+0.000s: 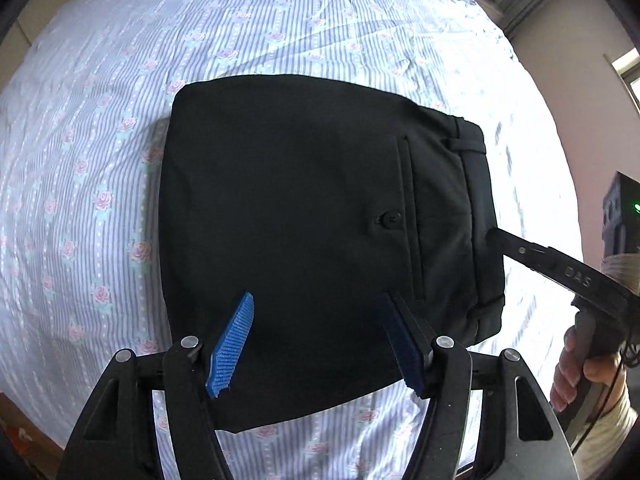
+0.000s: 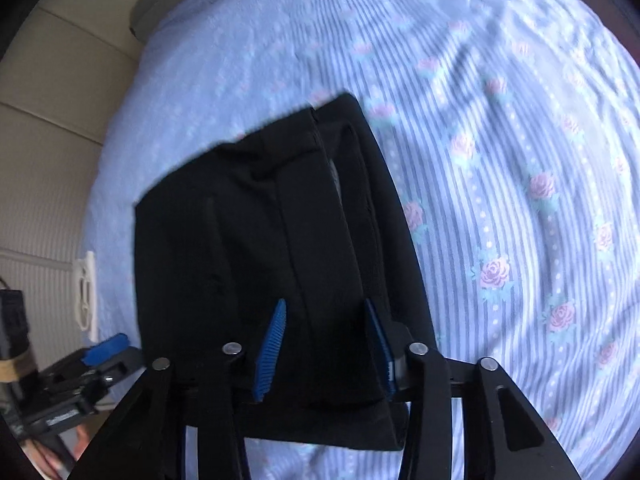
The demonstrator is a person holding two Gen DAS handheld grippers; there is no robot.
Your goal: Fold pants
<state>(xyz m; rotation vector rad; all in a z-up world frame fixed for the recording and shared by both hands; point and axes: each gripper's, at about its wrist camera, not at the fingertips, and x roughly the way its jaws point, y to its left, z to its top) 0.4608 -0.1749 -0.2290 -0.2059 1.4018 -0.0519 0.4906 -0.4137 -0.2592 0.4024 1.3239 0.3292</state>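
Observation:
Black pants (image 1: pixel 304 216) lie folded into a compact rectangle on the bed, waistband and a buttoned back pocket toward the right. My left gripper (image 1: pixel 318 300) is open just above the near edge of the pants, holding nothing. My right gripper (image 2: pixel 324 304) is open over the waistband end of the pants (image 2: pixel 256 240); fabric lies between and under its blue pads, not pinched. In the left wrist view the right gripper (image 1: pixel 496 236) comes in from the right with its tip at the waistband edge.
The bed sheet (image 1: pixel 280 28) is blue-striped with pink roses and spreads all round the pants. A wall and window frame stand at the right. In the right wrist view the left gripper (image 2: pixel 104 350) and a cream headboard (image 2: pixel 60 120) show at the left.

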